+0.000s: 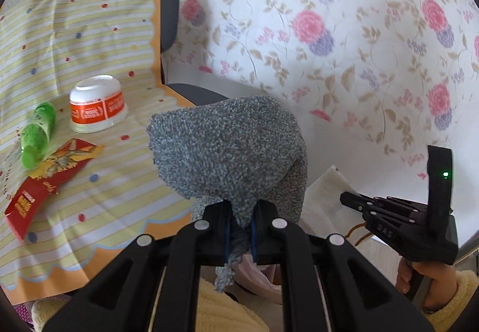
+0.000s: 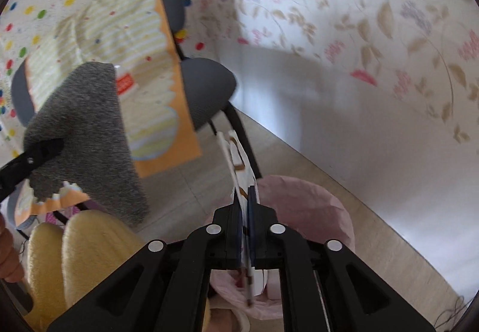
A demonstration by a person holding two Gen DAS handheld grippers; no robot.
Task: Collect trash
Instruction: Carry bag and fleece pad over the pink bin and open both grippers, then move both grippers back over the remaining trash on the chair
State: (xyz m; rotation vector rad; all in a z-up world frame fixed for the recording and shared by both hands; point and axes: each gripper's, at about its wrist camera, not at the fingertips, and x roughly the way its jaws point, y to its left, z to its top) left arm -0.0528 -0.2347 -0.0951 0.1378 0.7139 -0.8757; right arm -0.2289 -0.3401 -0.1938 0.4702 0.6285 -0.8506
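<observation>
Floral wall (image 1: 329, 32); both grippers angled down w/ loads.

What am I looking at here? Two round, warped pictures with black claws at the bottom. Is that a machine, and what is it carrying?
No machine: a person holds black tongs in each hand, each with a wide-angle camera looking along its fingers. The left tongs pinch a grey fuzzy cloth. The right tongs hold a flat white paper bag edge-on above a pink-lined bin. On the striped cloth over the chair lie a green bottle, an upturned white-and-orange cup and a red packet.
</observation>
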